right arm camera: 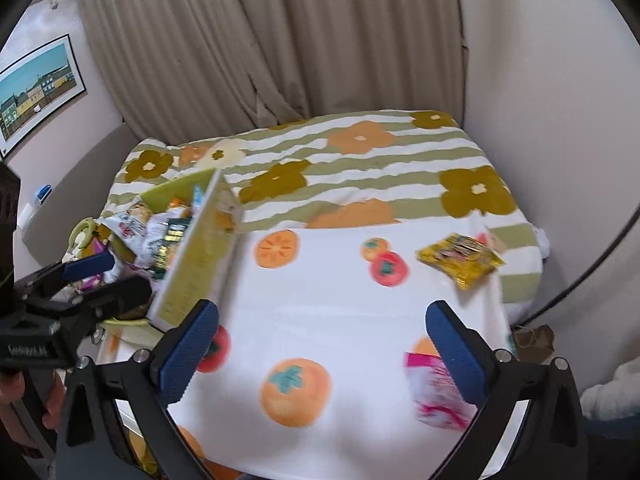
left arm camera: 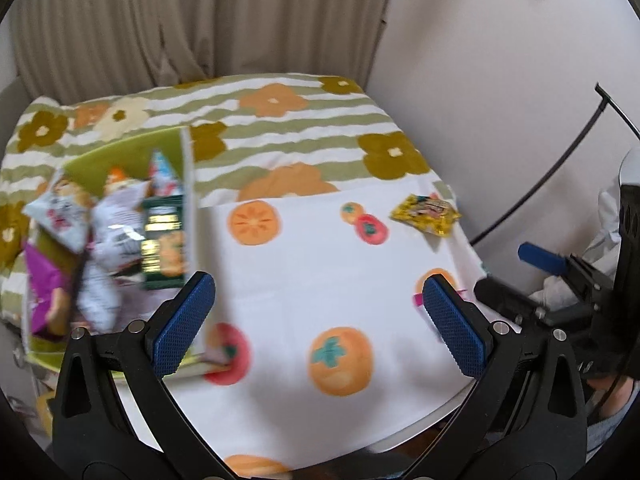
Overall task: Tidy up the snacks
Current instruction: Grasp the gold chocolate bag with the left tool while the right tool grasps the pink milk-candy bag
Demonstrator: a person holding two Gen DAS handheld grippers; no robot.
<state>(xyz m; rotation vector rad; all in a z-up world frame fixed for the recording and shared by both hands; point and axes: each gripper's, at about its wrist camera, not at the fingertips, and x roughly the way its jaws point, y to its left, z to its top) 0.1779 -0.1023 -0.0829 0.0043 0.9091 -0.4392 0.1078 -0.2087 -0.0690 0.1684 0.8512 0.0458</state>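
Observation:
A green cardboard box (left arm camera: 188, 168) (right arm camera: 200, 264) stands at the left on a white cloth printed with orange fruit (left arm camera: 320, 272) (right arm camera: 340, 312). Several snack packets (left arm camera: 120, 232) (right arm camera: 160, 236) are heaped inside it. A yellow packet (left arm camera: 426, 214) (right arm camera: 460, 258) lies at the cloth's far right. A pink packet (right arm camera: 434, 392) lies near the front right, partly behind my right fingertip. My left gripper (left arm camera: 318, 324) (right arm camera: 100, 280) is open above the cloth beside the box, holding nothing. My right gripper (right arm camera: 322, 350) (left arm camera: 520, 280) is open over the cloth, nothing between its pads.
The cloth lies on a bed cover with green stripes and flowers (left arm camera: 300, 136) (right arm camera: 360, 160). Beige curtains (right arm camera: 280, 40) and a white wall close the back and right. A framed picture (right arm camera: 36, 92) hangs left. A black cable (left arm camera: 560, 168) curves at the right.

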